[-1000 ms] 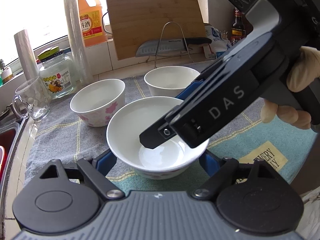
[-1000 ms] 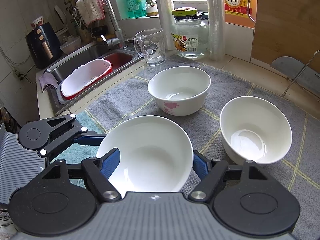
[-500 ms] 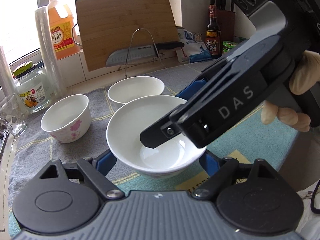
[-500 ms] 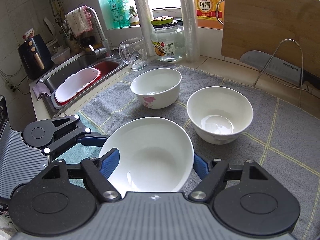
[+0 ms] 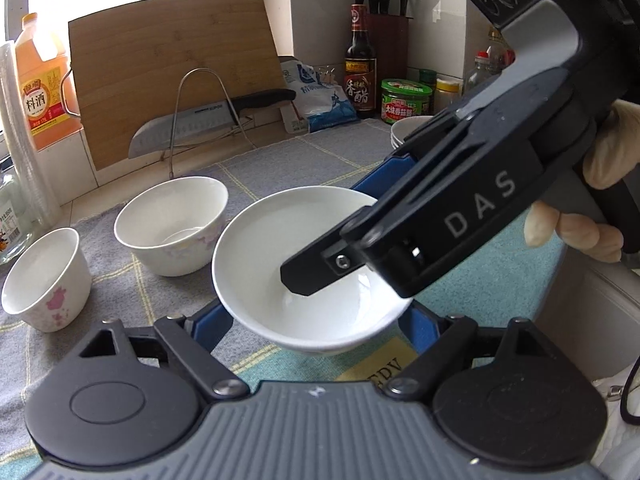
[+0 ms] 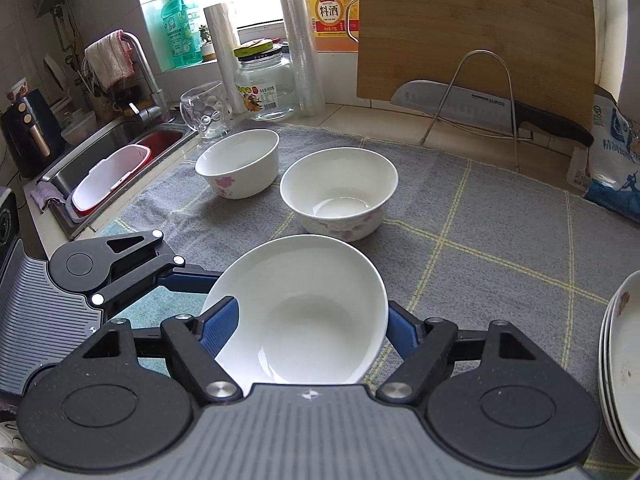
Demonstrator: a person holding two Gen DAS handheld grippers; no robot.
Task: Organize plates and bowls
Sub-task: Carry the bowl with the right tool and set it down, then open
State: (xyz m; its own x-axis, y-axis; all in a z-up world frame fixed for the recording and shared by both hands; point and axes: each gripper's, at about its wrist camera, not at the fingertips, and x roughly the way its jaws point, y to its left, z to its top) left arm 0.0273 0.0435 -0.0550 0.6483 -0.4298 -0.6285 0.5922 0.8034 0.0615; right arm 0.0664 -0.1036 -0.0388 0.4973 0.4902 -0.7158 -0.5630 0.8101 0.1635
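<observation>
A wide white bowl (image 5: 272,248) is held above the mat between both grippers; it also shows in the right wrist view (image 6: 304,308). My left gripper (image 5: 316,322) is shut on its sides. My right gripper (image 6: 310,324) is shut on it too, reaching over its rim from the right. Two deeper white bowls stand on the grey mat: one with a faint flower pattern (image 6: 340,192) (image 5: 172,224) and one with pink flowers (image 6: 238,162) (image 5: 42,278). A stack of white plates (image 6: 624,372) sits at the right, also seen behind the right gripper (image 5: 408,128).
A cutting board (image 6: 476,32), knife (image 6: 480,102) and wire rack (image 6: 484,96) stand at the back. Glass mug (image 6: 206,110), jar (image 6: 266,84), oil jug (image 6: 330,4) and sink (image 6: 120,160) lie left. Sauce bottle (image 5: 360,68), jars and a salt bag (image 5: 316,96) stand back right.
Both grippers have carried the wide bowl to the right. The two standing bowls have slid left in view and the plate stack has come into view at the right.
</observation>
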